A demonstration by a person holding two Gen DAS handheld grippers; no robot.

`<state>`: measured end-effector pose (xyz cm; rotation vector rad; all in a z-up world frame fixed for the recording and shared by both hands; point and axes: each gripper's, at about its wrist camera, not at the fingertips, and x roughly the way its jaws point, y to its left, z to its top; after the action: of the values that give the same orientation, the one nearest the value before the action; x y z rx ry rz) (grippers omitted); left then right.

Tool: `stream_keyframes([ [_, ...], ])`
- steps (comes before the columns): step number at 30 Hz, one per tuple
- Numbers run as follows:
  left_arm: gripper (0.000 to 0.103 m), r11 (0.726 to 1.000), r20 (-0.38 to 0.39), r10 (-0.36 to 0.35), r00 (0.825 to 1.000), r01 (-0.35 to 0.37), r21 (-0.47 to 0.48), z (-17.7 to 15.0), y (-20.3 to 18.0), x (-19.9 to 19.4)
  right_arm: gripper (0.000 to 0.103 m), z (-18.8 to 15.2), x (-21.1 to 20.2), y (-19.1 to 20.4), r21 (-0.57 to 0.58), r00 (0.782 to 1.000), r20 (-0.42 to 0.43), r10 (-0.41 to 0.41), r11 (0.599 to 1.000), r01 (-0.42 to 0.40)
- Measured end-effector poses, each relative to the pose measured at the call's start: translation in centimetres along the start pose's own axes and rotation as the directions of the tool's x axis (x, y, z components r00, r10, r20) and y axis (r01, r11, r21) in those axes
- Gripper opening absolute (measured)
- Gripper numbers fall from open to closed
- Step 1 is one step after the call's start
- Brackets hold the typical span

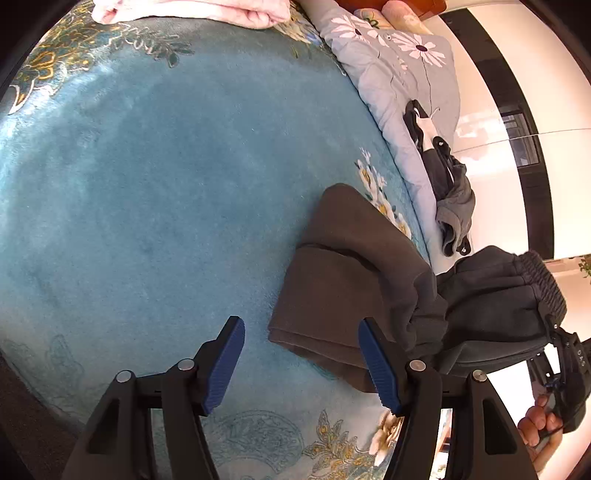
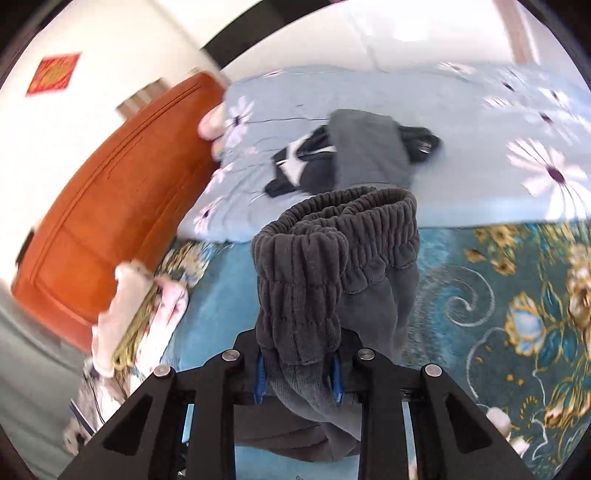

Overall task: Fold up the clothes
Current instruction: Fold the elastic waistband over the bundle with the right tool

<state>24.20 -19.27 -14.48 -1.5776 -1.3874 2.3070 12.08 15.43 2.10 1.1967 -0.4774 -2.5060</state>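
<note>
Over the blue bed blanket (image 1: 147, 184), right tool (image 2: 298, 376) pinches the grey trousers (image 2: 332, 266) waistband, left tool (image 1: 301, 363) gapes empty; trailing legs may bunch.

Home bedroom. Bed w/ orange wooden headboard (image 2: 110, 199) at left of the right wrist view, grey-blue daisy-print quilt (image 2: 461, 122) across the upper half, teal plush blanket (image 1: 166, 166) w/ gold floral border filling most of the left wrist view. Loose clothes (image 1: 448, 188) piled on the quilt, right side. Pink folded bedding (image 1: 192, 11) at top edge. Red square wall decoration (image 2: 53, 74), upper left.
</note>
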Motion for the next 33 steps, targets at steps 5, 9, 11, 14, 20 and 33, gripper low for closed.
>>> stream_keyframes([
  [5, 0.068, 0.997, 0.025, -0.029, 0.999, 0.031, -0.071, 0.1, 2.0, -1.0, 0.028, -5.0, 6.3, 9.1, -0.314, 0.987, -0.152, -0.045, 0.949, -0.005],
  [9, 0.068, 0.995, 0.036, -0.042, 0.998, 0.045, -0.087, 0.1, 2.7, -1.5, 0.028, -10.4, 10.6, 11.7, -0.473, 0.953, -0.248, -0.172, 0.880, 0.036],
  [11, 0.068, 0.994, 0.036, -0.052, 0.998, 0.055, -0.097, 0.2, 2.9, -1.5, 0.031, -12.5, 11.7, 11.9, -0.519, 0.933, -0.272, -0.235, 0.852, 0.063],
  [14, 0.068, 0.992, 0.029, -0.063, 0.998, 0.065, -0.107, 0.2, 3.1, -1.4, 0.039, -14.1, 12.4, 12.3, -0.575, 0.914, -0.290, -0.284, 0.815, 0.071],
  [20, 0.068, 0.991, 0.013, -0.073, 0.997, 0.074, -0.109, 0.3, 3.1, -1.0, 0.059, -15.4, 11.9, 13.1, -0.632, 0.912, -0.321, -0.257, 0.775, -0.004],
  [33, 0.068, 0.997, -0.072, -0.075, 0.995, 0.073, -0.034, -0.4, 0.5, 1.2, 0.060, -8.0, 6.7, 6.6, -0.392, 0.941, -0.337, -0.016, 0.911, -0.124],
])
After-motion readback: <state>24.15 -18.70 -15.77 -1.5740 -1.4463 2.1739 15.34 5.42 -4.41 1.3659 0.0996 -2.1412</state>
